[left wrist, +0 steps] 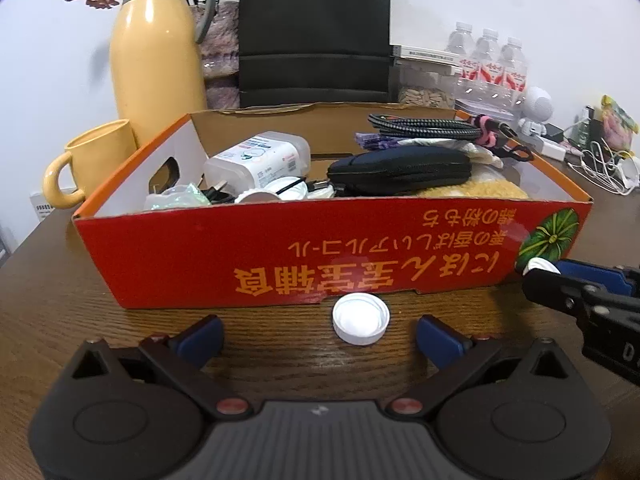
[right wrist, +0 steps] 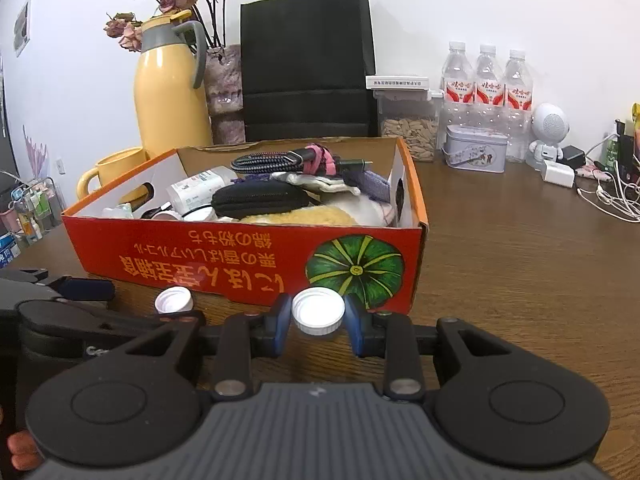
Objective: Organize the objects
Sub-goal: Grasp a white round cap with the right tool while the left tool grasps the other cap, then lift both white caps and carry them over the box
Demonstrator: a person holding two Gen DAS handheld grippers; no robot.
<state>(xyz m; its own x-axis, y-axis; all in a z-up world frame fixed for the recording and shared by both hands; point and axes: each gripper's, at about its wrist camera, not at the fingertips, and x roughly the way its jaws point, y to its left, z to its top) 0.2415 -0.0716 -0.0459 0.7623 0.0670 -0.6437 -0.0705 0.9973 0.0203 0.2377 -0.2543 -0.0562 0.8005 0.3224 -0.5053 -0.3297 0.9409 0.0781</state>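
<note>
A white bottle cap [right wrist: 318, 311] is sitting clamped between the blue pads of the right gripper [right wrist: 318, 320], low in the middle of the right wrist view, just in front of the red cardboard box [right wrist: 240, 256]. A second white cap [left wrist: 361, 318] is lying open side up on the wooden table [left wrist: 60, 300], lower centre of the left wrist view, between the wide-open fingers of the left gripper [left wrist: 320, 340], which is touching nothing. The box is already holding a black pouch [left wrist: 398, 170] and a braided cable [left wrist: 424, 125]. To do this well, the held cap is probably needing a lift clear of the front wall, then release over the bare left corner.
</note>
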